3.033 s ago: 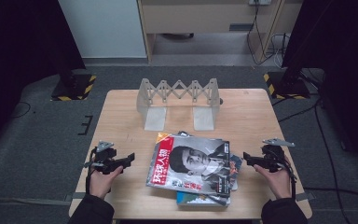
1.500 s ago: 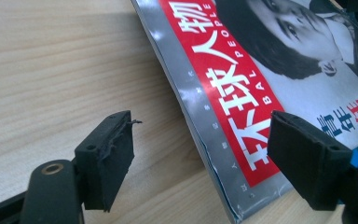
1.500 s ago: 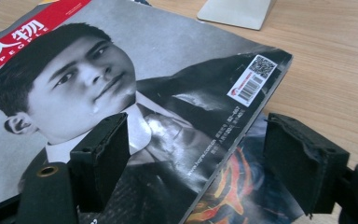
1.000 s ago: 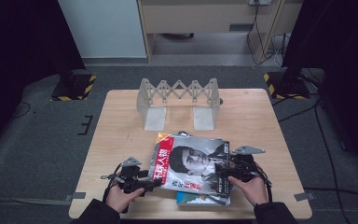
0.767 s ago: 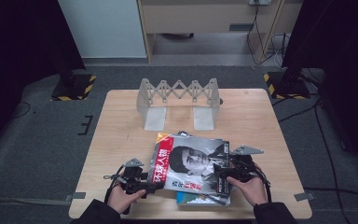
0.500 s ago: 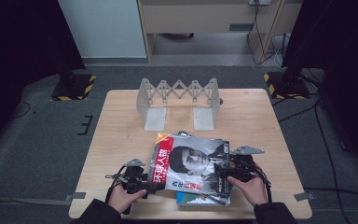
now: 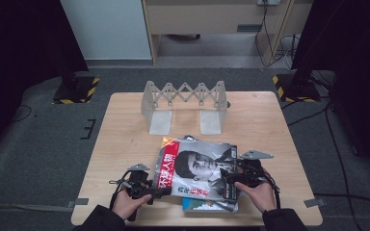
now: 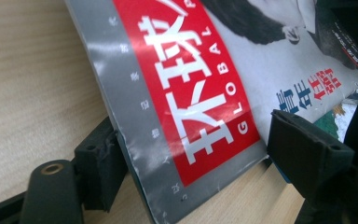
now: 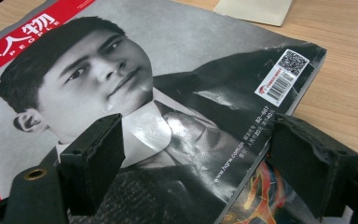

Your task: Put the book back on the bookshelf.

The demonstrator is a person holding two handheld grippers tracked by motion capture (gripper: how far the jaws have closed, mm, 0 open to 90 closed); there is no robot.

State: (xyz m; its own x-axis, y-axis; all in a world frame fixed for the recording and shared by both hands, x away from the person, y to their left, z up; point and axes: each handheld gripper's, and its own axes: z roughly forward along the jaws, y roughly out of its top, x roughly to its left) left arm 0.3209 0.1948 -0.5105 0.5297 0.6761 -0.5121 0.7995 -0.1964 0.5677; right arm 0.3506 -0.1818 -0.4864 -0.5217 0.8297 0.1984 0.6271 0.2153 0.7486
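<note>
Two grippers had closed in on the magazine stack. 3 s back they sat out near the bench's side edges, well apart from it; by 1 s ago both flanked the top magazine (image 7: 197,168), and no visible shift since.

Left gripper (image 7: 163,191) was at the near-left corner, w/ the red masthead strip right in front of it. In the left gripper view the top magazine (image 8: 205,93) had its corner between the jaws of the left gripper (image 8: 200,149). One jaw sat against the grey spine edge, the other stood off past the near edge, so it was released, not clamped.

Right gripper (image 7: 227,179) was at the right edge. In the right gripper view the right gripper (image 9: 203,140) straddled that edge. One jaw hung over the cover of the top magazine (image 9: 168,93), the other past it, above the lower magazine (image 9: 256,196). Also released, nothing pinched.

The stack lay flat on the bench (image 7: 125,134), near-centre, top cover skewed over the lower magazine (image 7: 204,206). The folding rack (image 7: 185,96) stood empty at the far side, well apart.

Judgement: approach done, grasp not yet made. The likely next step was to shut both grippers on the top copy only. The risk was the left jaw catching the copy below too, since the edges sat close together.
</note>
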